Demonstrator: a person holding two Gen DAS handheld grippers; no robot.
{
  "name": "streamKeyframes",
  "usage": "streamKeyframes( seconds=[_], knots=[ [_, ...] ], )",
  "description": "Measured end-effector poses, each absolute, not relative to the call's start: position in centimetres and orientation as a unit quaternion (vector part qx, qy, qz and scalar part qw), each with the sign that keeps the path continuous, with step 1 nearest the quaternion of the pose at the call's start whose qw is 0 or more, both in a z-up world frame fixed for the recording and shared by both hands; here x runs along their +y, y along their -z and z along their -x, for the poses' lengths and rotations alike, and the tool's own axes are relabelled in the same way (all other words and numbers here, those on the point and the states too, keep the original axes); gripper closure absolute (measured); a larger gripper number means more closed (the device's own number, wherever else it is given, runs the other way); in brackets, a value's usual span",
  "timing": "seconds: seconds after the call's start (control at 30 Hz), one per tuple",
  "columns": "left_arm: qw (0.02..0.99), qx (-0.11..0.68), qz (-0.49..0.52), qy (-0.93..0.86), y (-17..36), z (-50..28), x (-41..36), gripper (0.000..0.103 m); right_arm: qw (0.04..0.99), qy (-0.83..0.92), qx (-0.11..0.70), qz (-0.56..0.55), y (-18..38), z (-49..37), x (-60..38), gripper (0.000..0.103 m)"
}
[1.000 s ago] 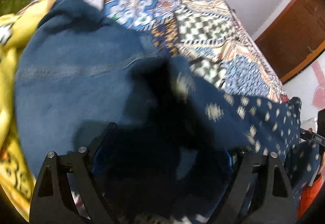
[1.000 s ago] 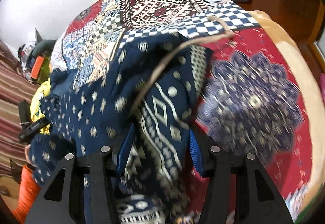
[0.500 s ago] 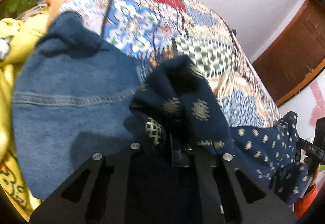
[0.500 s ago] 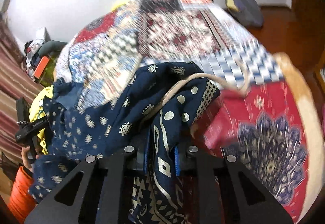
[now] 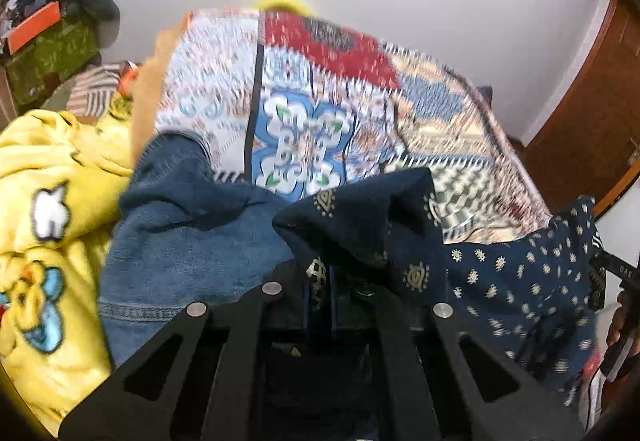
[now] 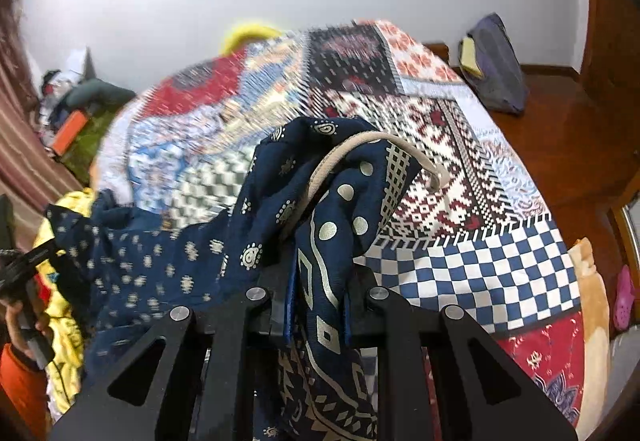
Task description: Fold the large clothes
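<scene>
A navy printed garment [image 5: 520, 273] with pale motifs hangs stretched between my two grippers above the bed. My left gripper [image 5: 320, 293] is shut on one bunched corner of it [image 5: 360, 225]. My right gripper [image 6: 316, 305] is shut on the other end [image 6: 332, 241], where a beige drawstring [image 6: 340, 157] loops over the fold. The garment's middle sags toward the left in the right wrist view [image 6: 160, 261]. The other gripper shows at each view's edge.
A patchwork bedspread [image 5: 304, 129] covers the bed [image 6: 460, 261]. A blue denim garment [image 5: 192, 237] and a yellow printed garment [image 5: 44, 209] lie at the bed's left. A bag [image 6: 492, 65] sits on the wooden floor at the right. A brown door [image 5: 592, 129] stands beyond.
Both grippers have closed on the navy garment and lifted it off the bed; the views have tilted up toward the wall.
</scene>
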State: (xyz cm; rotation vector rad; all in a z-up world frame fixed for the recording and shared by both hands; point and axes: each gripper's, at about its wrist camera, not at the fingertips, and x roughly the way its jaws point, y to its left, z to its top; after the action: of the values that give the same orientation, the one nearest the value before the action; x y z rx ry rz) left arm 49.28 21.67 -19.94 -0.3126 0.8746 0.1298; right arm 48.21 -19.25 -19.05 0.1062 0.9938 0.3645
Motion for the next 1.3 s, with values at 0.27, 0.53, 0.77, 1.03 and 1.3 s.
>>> streamKeyframes(
  seconds=[0.27,0.53,0.77,1.03,1.3],
  knots=[
    [0.857,0.489,0.138,-0.084,26.1,-49.7,22.9,0.088,0.848,-0.155,0.506,-0.028,22.0,-48.5,-20.3,0.083],
    [0.865,0.482,0.113,-0.086,23.7,-45.5,22.8,0.060,0.860,-0.134,0.492,0.035,18.4,-45.2,-21.2,0.081],
    [0.883,0.461,0.058,-0.070,18.0,-40.6,20.6,0.054,0.869,-0.155,0.470,0.028,13.0,-39.7,-22.6,0.080],
    [0.903,0.426,0.039,-0.041,11.9,-34.3,18.3,0.032,0.891,-0.164,0.422,0.043,7.6,-32.6,-23.0,0.032],
    [0.895,0.445,0.034,0.019,11.4,-27.1,16.2,0.015,0.868,-0.201,0.453,0.032,8.5,-27.1,-23.2,0.026]
  ],
)
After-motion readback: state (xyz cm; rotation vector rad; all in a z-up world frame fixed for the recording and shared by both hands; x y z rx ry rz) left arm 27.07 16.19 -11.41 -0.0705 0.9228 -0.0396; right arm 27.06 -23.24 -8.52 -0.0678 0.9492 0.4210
